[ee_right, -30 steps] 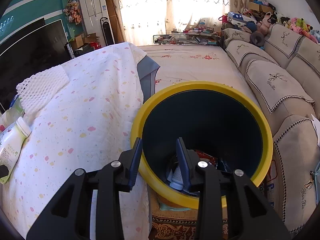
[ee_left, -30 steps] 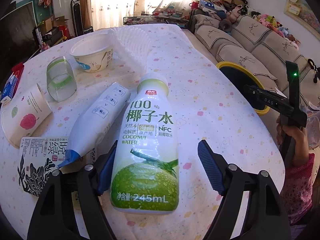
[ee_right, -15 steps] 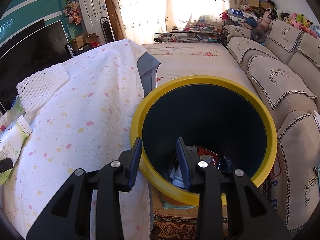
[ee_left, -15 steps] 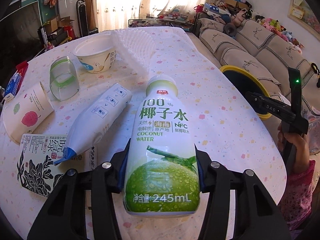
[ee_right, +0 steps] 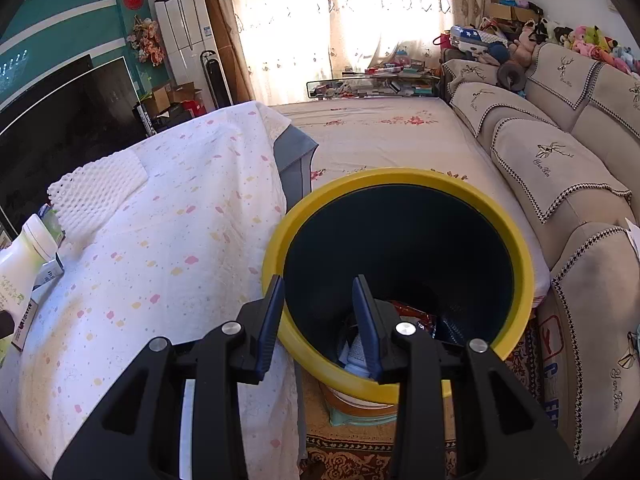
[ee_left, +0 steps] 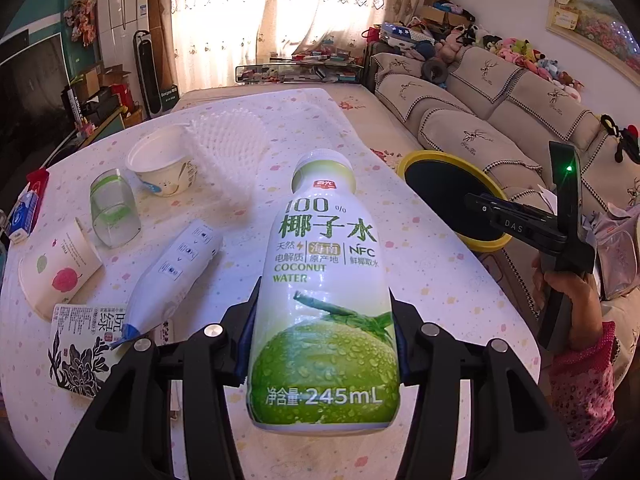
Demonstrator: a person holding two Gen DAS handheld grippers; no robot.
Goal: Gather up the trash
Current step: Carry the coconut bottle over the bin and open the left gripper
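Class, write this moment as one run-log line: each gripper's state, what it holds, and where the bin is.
left gripper: shut on coconut water bottle | right gripper: open, empty, over yellow-rimmed bin | bin: beside table

The coconut water bottle (ee_left: pixel 324 304) is white plastic with a pale green cap and a green label showing a wet coconut; it is lifted above the table, its cap pointing away, held at its lower body between two blue pads. The bin (ee_right: pixel 400 264) has a yellow rim and a dark inside, stands on the floor just beside the table edge, and holds some wrappers at the bottom. On the flowered cloth lie a white-blue tube (ee_left: pixel 172 276), a clear cup with green band (ee_left: pixel 114 212) on its side, a paper cup (ee_left: pixel 56 268) on its side, a white bowl (ee_left: pixel 162 166) upright, a white foam net (ee_left: pixel 228 152) and a printed carton (ee_left: pixel 84 350) lying flat.
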